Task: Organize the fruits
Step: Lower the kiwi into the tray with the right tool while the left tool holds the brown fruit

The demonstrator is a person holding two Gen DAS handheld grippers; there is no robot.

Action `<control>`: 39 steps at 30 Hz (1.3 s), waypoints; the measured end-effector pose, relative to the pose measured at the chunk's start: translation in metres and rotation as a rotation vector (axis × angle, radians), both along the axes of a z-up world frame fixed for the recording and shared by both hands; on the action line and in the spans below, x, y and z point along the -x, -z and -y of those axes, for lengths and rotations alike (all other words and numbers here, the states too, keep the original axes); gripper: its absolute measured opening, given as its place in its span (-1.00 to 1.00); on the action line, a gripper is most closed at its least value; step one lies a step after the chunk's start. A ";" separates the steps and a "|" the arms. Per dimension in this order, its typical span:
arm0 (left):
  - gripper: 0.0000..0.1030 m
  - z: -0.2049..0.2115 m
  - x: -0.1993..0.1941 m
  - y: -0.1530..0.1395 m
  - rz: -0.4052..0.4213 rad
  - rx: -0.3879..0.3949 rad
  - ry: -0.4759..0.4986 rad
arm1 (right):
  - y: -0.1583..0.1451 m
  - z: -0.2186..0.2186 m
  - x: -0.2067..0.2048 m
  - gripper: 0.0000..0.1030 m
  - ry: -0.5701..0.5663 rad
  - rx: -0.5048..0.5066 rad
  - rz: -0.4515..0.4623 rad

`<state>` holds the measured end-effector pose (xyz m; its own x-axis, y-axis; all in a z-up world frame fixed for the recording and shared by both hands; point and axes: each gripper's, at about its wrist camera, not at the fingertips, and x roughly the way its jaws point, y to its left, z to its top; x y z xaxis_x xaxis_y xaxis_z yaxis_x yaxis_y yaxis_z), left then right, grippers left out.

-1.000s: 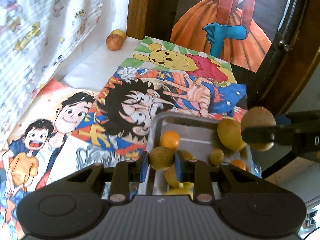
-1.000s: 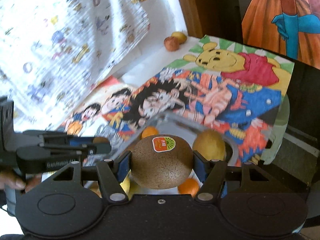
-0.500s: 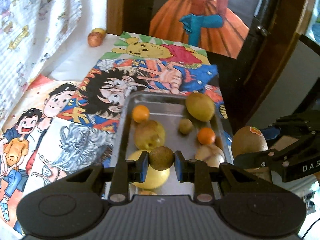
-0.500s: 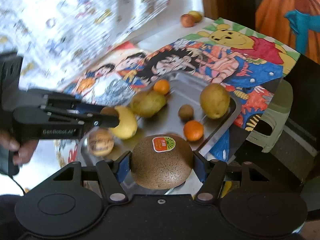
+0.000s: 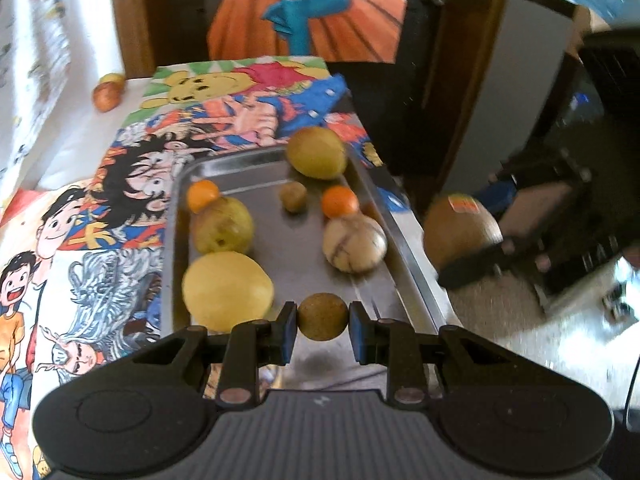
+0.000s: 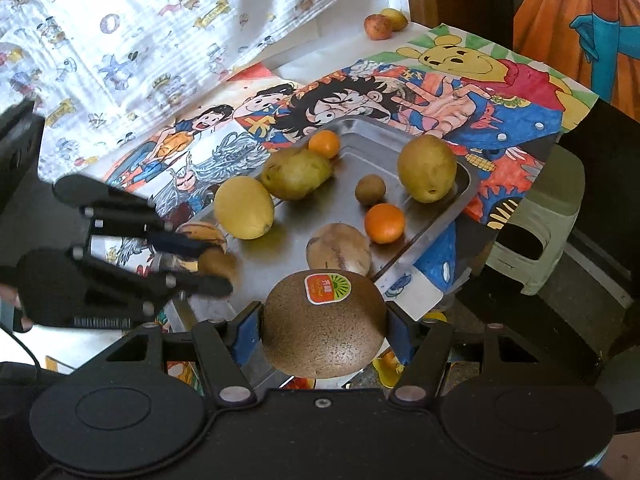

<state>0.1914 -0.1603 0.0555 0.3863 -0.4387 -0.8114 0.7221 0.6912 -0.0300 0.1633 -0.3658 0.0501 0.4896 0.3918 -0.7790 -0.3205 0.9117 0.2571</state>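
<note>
1. The left gripper (image 5: 323, 317) points steeply down over the near end of the tray (image 5: 404, 240), its two fingers pinching a small brown fruit (image 5: 323, 317) between the blue pads.
2. In the right wrist view the same gripper (image 6: 212, 262) reaches in from the left, tilted, its tips over the tray's near left corner; a bit of a hand (image 6: 10, 292) shows at the left edge behind it.
3. The right gripper (image 6: 324, 326) also points steeply down, just off the tray's near right edge, clamped on a large kiwi (image 6: 324, 326) whose orange-and-green sticker (image 6: 327, 288) faces up.
4. From the left wrist view, that kiwi (image 5: 460, 234) hangs beside the tray's right rim, outside it, with fingers (image 5: 520, 246) of the holding hand blurred behind.
5. The tray lies on a cartoon-printed cloth (image 6: 460, 80) at the table's near right corner.
6. Inside it: a lemon (image 6: 244, 207) at the left edge, a pear (image 6: 296, 174) beyond it, an orange (image 6: 324, 144) at the far left corner, a second pear (image 6: 427, 169) at the far right corner, a small kiwi (image 6: 370, 189) mid-tray, another orange (image 6: 384, 223) and a pale round fruit (image 6: 338, 252) along the right edge.
7. Two apples (image 6: 385, 23) sit at the table's far edge, well apart from the tray.
</note>
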 end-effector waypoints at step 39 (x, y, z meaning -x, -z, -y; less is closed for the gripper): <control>-0.39 -0.042 0.030 0.033 -0.008 0.044 -0.131 | 0.041 -0.028 -0.014 0.30 0.039 -0.154 0.040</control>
<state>0.1612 -0.1185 0.0220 0.4359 -0.4206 -0.7957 0.6257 0.7771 -0.0680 0.1774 -0.3376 0.0090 0.5363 0.4855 -0.6904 -0.2990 0.8742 0.3825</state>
